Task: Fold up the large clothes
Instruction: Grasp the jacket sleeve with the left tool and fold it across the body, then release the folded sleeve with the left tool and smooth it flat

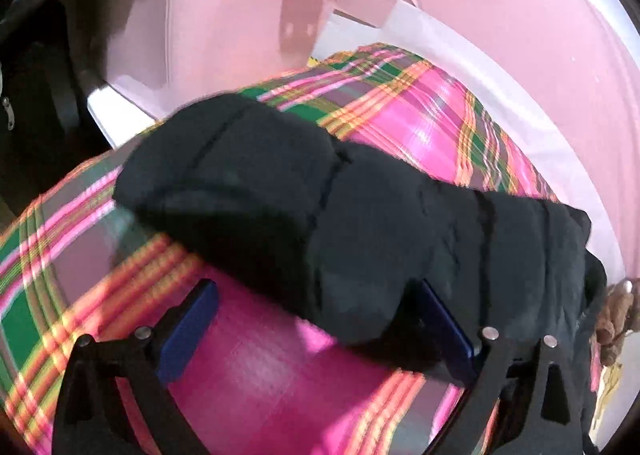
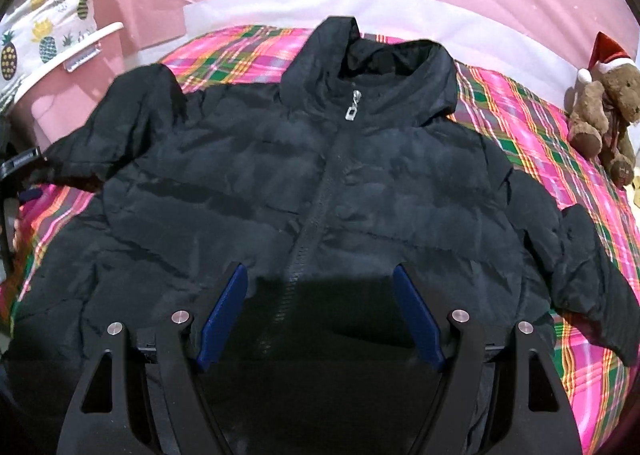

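Spread on the plaid bed cover [image 2: 532, 123], the black jacket [image 2: 304, 191] is laid zipped and unfolded, its sleeve [image 1: 320, 207] beside the released left hand-held gripper [image 1: 320, 327], the right hand-held gripper [image 2: 320, 315] likewise released.

1. My left gripper [image 1: 316, 335] fills the lower frame, its jaws spread wide, both blue pads showing.
2. My right gripper [image 2: 320, 315] sits low centre, jaws likewise parted, clamping nothing.
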`<state>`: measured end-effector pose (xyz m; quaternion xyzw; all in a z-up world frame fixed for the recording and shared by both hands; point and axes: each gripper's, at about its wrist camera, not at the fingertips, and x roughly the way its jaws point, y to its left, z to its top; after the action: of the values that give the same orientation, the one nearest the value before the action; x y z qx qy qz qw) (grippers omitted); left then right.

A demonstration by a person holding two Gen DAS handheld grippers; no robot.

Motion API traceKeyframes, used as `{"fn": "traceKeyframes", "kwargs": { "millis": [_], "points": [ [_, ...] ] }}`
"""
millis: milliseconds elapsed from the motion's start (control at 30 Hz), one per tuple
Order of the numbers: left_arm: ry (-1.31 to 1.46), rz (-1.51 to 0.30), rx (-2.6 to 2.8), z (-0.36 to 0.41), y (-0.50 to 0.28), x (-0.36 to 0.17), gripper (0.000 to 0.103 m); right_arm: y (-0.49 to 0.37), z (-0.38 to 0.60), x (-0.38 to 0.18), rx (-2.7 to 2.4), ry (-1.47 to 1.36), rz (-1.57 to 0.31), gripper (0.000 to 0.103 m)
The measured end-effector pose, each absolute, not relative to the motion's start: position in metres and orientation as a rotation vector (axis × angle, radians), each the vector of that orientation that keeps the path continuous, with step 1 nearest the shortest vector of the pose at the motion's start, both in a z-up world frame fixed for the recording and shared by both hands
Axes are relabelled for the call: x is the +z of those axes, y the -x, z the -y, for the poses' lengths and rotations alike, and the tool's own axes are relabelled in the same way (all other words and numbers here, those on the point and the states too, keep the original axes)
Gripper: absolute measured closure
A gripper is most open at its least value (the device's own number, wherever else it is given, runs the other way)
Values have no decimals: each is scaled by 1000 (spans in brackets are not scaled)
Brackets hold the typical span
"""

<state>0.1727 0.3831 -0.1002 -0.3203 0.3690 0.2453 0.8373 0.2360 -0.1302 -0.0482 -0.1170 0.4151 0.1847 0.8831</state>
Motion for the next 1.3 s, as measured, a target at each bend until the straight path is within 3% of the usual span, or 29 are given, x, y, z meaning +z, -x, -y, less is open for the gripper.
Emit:
{"fn": "traceKeyframes", "kwargs": {
  "millis": [67,167,300,333,633,900,1067,1300],
  "points": [
    [663,-771,529,-389,-180,-102,5,-241,131,-53,375,252,-873,28],
    [617,-760,572,-396,-191,-107,20,-246,134,-60,365,252,-890,28],
    [590,-740,571,-398,-188,-98,79,-249,142,-65,350,240,-904,28],
    [588,-739,571,-398,-186,-93,87,-249,144,-65,349,238,-904,28],
    [517,-588,419,-347,-164,18,91,-231,175,-54,344,198,-885,32],
    [442,-512,114,-233,-195,103,91,-212,211,-40,332,132,-858,32],
    [416,-573,-70,-150,-242,98,91,-203,241,-37,299,96,-847,32],
    [401,-718,-296,-39,-293,41,91,-205,288,-42,231,33,-858,32]
  ]
}}
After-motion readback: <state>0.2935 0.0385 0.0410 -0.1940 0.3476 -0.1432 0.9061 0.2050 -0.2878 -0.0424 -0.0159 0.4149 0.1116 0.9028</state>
